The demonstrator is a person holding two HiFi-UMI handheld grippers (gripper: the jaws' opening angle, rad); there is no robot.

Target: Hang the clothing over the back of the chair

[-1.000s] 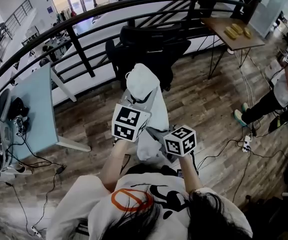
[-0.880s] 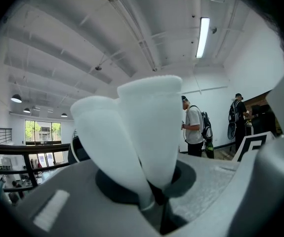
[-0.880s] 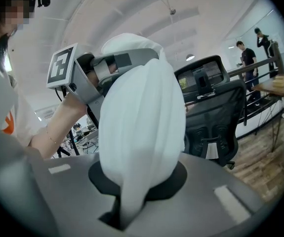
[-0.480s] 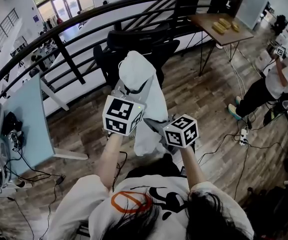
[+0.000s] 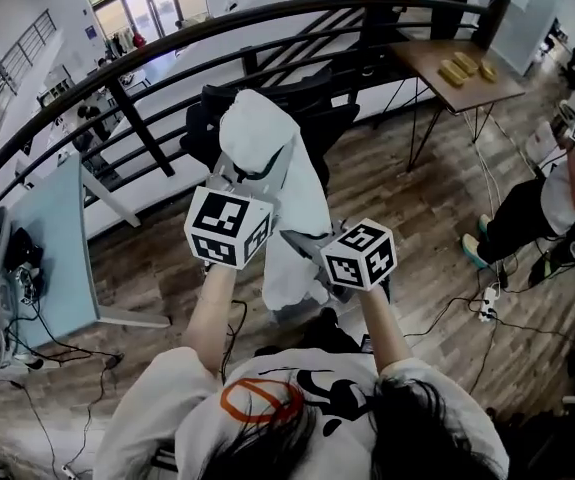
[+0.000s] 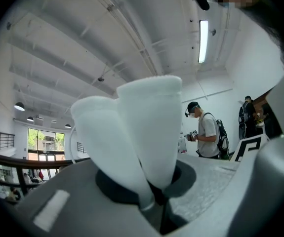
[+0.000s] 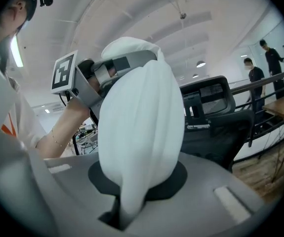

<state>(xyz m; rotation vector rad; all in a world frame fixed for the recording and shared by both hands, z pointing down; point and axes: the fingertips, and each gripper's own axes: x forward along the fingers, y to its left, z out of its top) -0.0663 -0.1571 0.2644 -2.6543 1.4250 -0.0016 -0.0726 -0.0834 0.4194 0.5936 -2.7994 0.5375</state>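
Head view — one white garment [image 5: 272,158], two pinches on its cloth, left gripper [image 6: 151,204], right gripper [image 7: 118,212], one black chair [image 5: 332,108] behind.

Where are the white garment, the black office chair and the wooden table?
white fabric garment [image 5: 263,146], head view, bunched top.
black office chair [image 7: 216,137], right gripper view, its back.
wooden table [image 5: 477,88], head view, bare top.
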